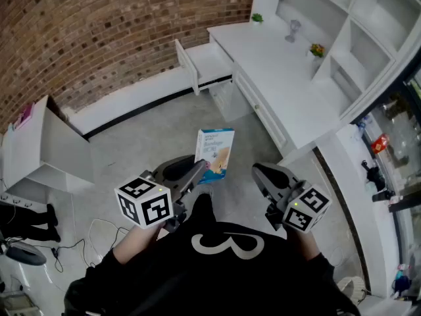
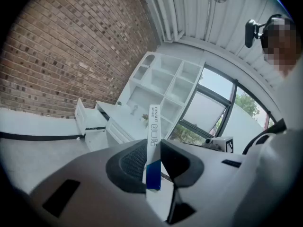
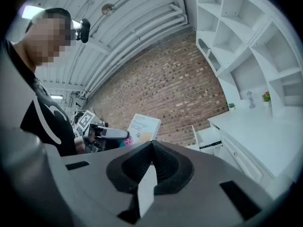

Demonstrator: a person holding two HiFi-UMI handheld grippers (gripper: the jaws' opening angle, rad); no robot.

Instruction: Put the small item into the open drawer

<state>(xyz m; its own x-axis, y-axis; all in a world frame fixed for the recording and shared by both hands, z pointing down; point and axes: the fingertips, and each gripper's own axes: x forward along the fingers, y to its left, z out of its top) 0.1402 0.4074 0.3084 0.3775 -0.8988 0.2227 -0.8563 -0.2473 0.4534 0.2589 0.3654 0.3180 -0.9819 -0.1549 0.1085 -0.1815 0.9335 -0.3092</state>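
Note:
A small white and blue box (image 1: 214, 153) with a biscuit picture stands upright in my left gripper (image 1: 197, 171), which is shut on its lower edge. In the left gripper view the box (image 2: 154, 136) shows edge-on between the dark pads of that gripper (image 2: 152, 162). My right gripper (image 1: 260, 171) hangs beside it to the right, shut with nothing in it; in its own view the right gripper (image 3: 152, 160) has its pads meeting. The open white drawer (image 1: 204, 64) juts from the desk (image 1: 276, 64) well ahead of both grippers. The drawer (image 2: 87, 119) also lies far off in the left gripper view.
A white shelving unit (image 1: 342, 25) rises behind the desk, with a small plant (image 1: 317, 49) and a glass (image 1: 293, 30) on the desktop. A white cabinet (image 1: 46, 150) stands at the left by the brick wall (image 1: 99, 31). Cables (image 1: 85, 242) lie on the grey floor.

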